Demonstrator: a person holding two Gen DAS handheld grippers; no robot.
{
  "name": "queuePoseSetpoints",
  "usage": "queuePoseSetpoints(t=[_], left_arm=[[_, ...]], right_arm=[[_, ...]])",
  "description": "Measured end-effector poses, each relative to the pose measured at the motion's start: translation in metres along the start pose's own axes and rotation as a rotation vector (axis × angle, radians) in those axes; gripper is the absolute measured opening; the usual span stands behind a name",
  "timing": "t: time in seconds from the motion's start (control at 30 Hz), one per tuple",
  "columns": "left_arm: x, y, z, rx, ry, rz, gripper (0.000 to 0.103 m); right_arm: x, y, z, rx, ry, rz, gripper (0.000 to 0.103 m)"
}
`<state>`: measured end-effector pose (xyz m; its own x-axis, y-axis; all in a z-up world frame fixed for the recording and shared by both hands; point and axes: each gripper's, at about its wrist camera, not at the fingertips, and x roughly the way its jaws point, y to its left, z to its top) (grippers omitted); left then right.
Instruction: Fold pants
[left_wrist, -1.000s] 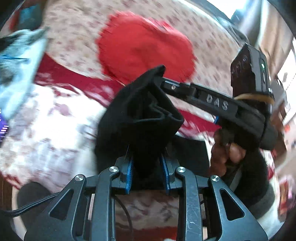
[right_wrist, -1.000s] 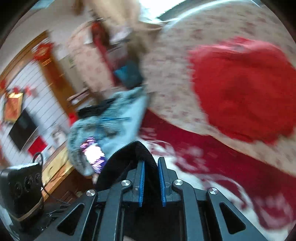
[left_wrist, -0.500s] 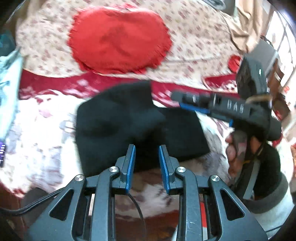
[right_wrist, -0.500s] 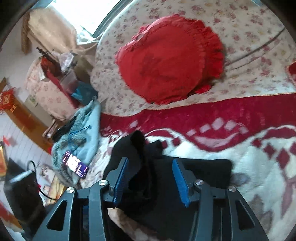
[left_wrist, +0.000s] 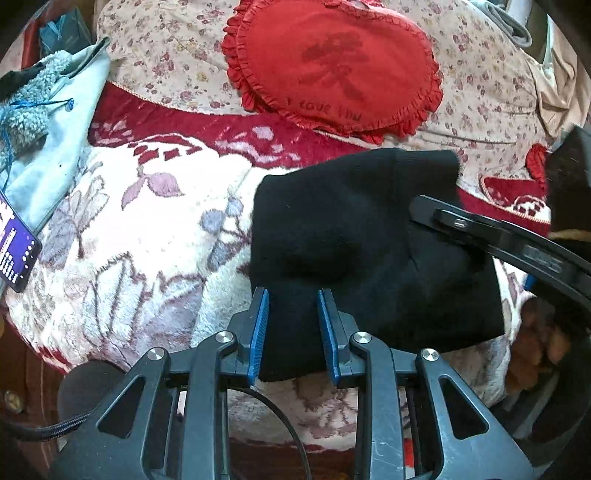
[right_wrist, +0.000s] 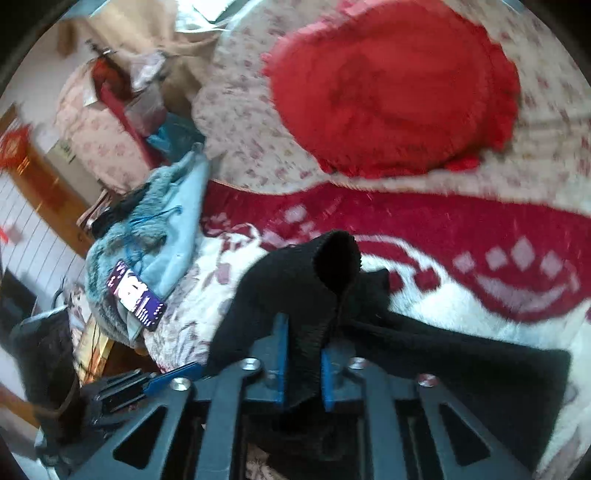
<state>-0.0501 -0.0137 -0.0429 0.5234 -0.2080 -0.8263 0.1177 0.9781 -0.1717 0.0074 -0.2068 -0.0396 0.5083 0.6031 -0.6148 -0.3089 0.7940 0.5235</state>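
The black pants (left_wrist: 369, 251) lie folded into a thick rectangle on the white and red floral blanket (left_wrist: 147, 229). My left gripper (left_wrist: 293, 299) is open, its blue pads straddling the near edge of the pants without pinching it. My right gripper (right_wrist: 303, 332) is shut on a raised fold of the black pants (right_wrist: 314, 280), lifting it off the rest of the garment. The right gripper also shows in the left wrist view (left_wrist: 480, 229), lying over the right side of the pants.
A red heart-shaped frilly cushion (left_wrist: 332, 66) lies behind on a floral sheet (left_wrist: 166, 55). A light blue fleece garment (left_wrist: 48, 122) and a lit phone (left_wrist: 14, 254) sit at the left. Furniture (right_wrist: 44, 192) stands beyond the bed's left edge.
Both grippers let go and the pants dropped flat on the blanket. The left stays open at the near edge. The right has shut again on a fold and lifts it.
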Motion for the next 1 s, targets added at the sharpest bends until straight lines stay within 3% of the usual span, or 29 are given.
queuePoseSetpoints(t=[0.17,0.23,0.4,0.5,0.57,0.63,0.77,0.9,1.0], left_arm=[[-0.026,-0.005,0.012,-0.005,-0.078,-0.019,0.025],[-0.027,-0.008,0.016,-0.003,-0.088,-0.028,0.035],[-0.003,-0.034,0.010,0.037,-0.034,-0.042,0.037],[0.020,-0.051,0.003,0.084,0.012,-0.036,0.037],[0.021,-0.060,0.003,0.118,0.000,-0.001,0.037],[0.017,-0.064,0.007,0.145,-0.007,0.015,0.037],[0.010,-0.063,0.021,0.156,-0.050,0.032,0.037],[0.021,-0.065,0.039,0.146,-0.059,0.043,0.037],[0.036,-0.070,0.048,0.152,-0.041,0.066,0.037]], right_arm=[[-0.059,0.017,0.001,-0.063,-0.070,0.064,0.010],[-0.077,0.016,-0.001,-0.077,-0.087,0.046,0.010],[-0.099,-0.035,-0.018,0.040,-0.073,-0.071,0.010],[-0.078,-0.081,-0.032,0.121,0.001,-0.262,0.012],[-0.075,-0.096,-0.035,0.178,-0.007,-0.237,0.012],[-0.083,-0.093,-0.032,0.199,-0.030,-0.239,0.020],[-0.109,-0.069,-0.022,0.093,-0.088,-0.346,0.022],[-0.117,-0.047,-0.011,0.039,-0.122,-0.307,0.022],[-0.100,-0.041,-0.005,0.017,-0.098,-0.273,0.022]])
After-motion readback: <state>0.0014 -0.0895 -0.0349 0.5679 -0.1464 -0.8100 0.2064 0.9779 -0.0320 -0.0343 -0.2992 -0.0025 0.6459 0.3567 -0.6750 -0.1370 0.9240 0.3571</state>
